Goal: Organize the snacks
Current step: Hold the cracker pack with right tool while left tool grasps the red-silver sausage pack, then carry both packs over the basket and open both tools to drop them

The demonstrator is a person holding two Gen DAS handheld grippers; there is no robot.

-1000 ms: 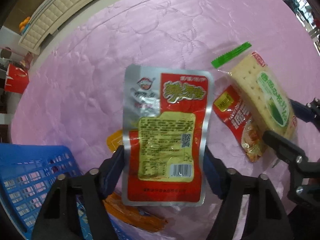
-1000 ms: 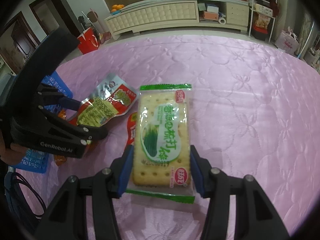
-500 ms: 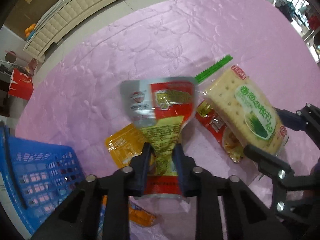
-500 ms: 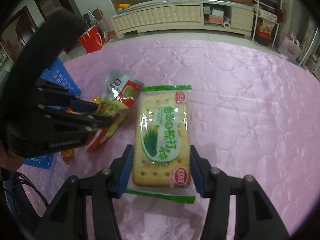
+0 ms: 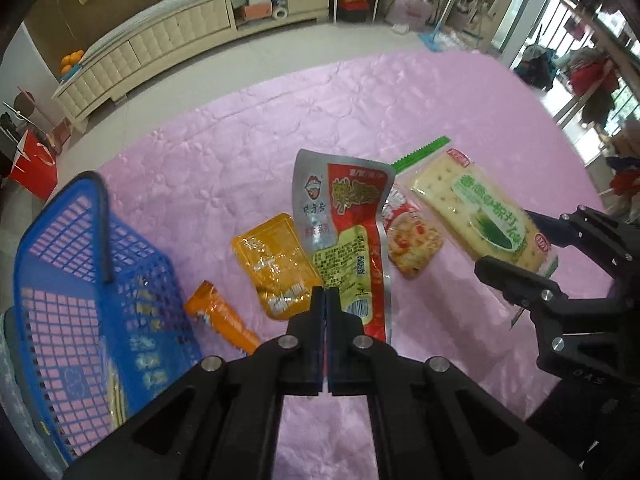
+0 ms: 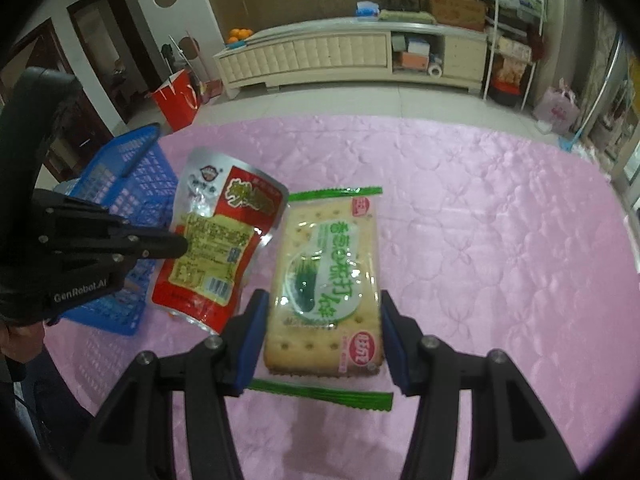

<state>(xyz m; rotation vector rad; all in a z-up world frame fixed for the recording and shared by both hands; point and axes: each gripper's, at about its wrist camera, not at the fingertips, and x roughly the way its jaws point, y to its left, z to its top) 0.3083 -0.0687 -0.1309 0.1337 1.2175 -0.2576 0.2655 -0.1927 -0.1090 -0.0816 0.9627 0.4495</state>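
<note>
Each hand-held gripper is clamped on one snack, the left (image 5: 325, 300) pinching the red pouch (image 5: 344, 236) by its edge, the right (image 6: 320, 328) squeezing the cracker pack (image 6: 326, 280) across its width, presumably for the blue basket (image 5: 80, 280).

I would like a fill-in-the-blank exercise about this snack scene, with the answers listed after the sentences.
1. The left gripper is shut on the red and silver pouch, while the right gripper holds the ____ pack.
2. The basket is ____ in colour.
3. The cloth under the snacks is ____.
4. The orange stick pack lies ____ the basket.

Answers: cracker; blue; pink; outside
</note>
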